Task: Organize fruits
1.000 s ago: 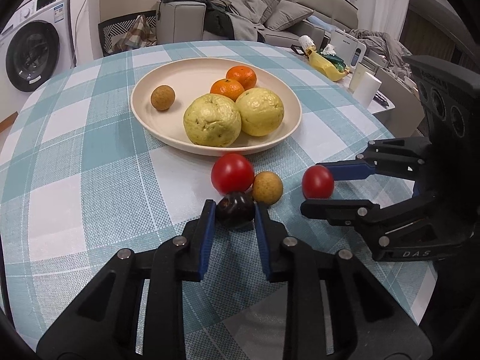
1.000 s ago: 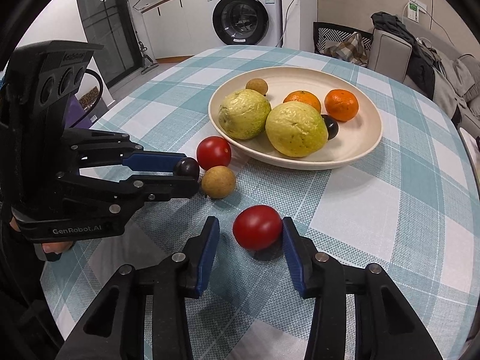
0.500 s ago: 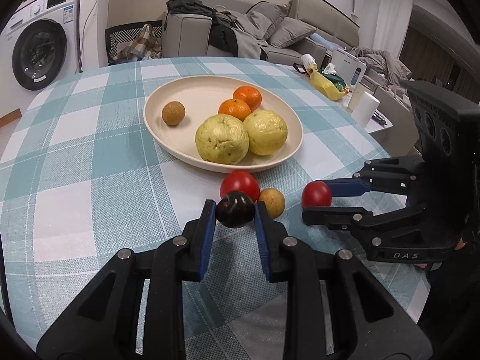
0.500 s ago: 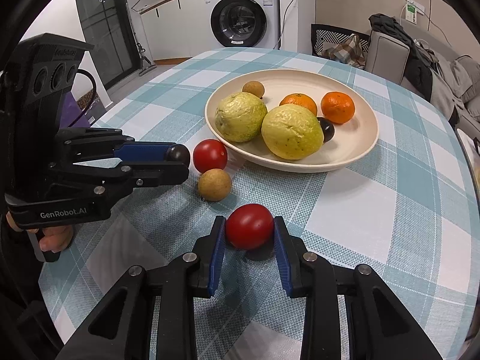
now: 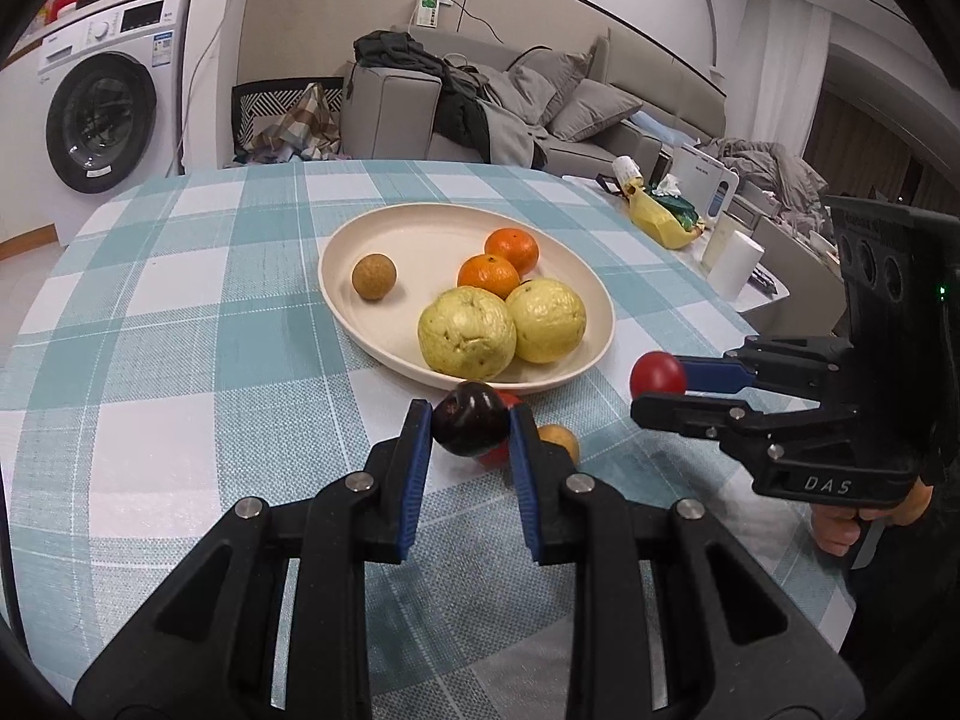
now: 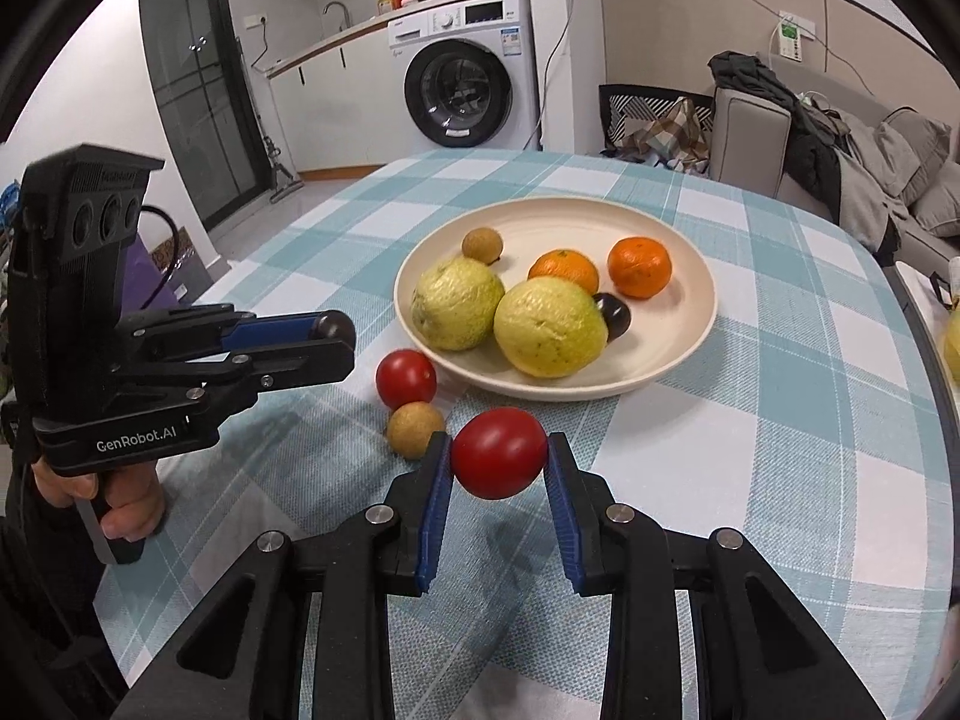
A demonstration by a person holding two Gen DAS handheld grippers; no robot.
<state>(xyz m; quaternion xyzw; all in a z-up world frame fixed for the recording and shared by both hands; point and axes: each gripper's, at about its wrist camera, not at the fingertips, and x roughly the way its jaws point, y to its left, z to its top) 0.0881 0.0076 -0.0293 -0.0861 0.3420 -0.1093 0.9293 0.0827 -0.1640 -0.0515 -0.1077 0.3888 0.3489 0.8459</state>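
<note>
My left gripper (image 5: 471,420) is shut on a dark plum (image 5: 471,427) and holds it above the table, just short of the cream plate (image 5: 591,300). My right gripper (image 6: 498,450) is shut on a red tomato (image 6: 498,451), also lifted, near the plate's (image 6: 690,336) front rim. The plate holds two yellow guavas (image 6: 549,327), two oranges (image 6: 639,267), a brown longan (image 6: 482,244) and another dark plum (image 6: 613,315). A second tomato (image 6: 406,378) and a longan (image 6: 414,429) lie on the cloth before the plate.
The round table has a teal checked cloth (image 5: 180,324). A side table at right carries a yellow bag (image 5: 660,219) and a white cup (image 5: 733,264). A washing machine (image 6: 465,72) and a sofa (image 5: 540,114) stand beyond the table.
Both grippers have lifted their fruit off the table and risen. The right gripper closed on the tomato between the earliest frame and half a second ago.
</note>
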